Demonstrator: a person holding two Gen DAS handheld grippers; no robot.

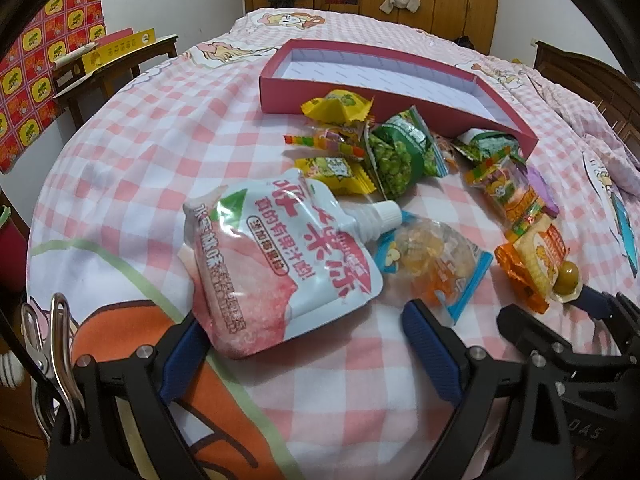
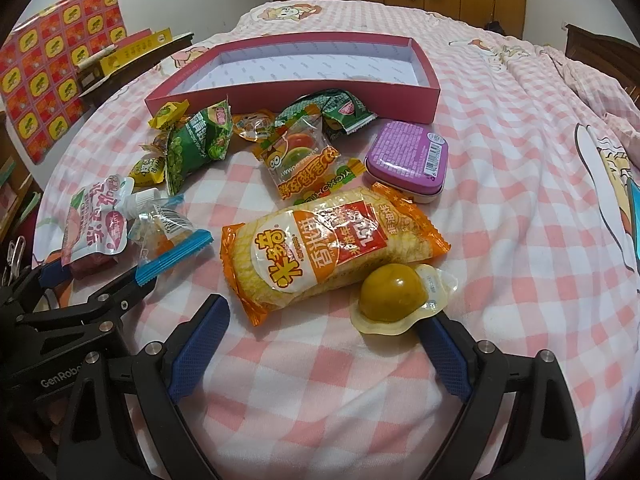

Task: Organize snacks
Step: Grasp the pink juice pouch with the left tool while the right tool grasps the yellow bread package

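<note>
Snacks lie on a pink checked bedspread in front of an empty pink box (image 1: pixel 352 98) (image 2: pixel 296 96). My left gripper (image 1: pixel 304 320) is open, its fingers either side of the lower edge of a peach jelly pouch (image 1: pixel 276 272) (image 2: pixel 98 224), with a blue-edged candy bag (image 1: pixel 436 264) (image 2: pixel 168 236) beside it. My right gripper (image 2: pixel 324 316) is open just short of an orange rice-cracker pack (image 2: pixel 324 248) (image 1: pixel 536 264) and a round yellow jelly cup (image 2: pixel 394 298) (image 1: pixel 568 280), whose rim touches the right finger. Both grippers are empty.
Green pea packs (image 1: pixel 404 152) (image 2: pixel 200 144), yellow candies (image 1: pixel 340 108), a gummy pack (image 2: pixel 308 160) and a purple tin (image 2: pixel 408 160) lie near the box. A wooden table with yellow boxes (image 1: pixel 116 52) stands at the left. Wardrobes stand behind the bed.
</note>
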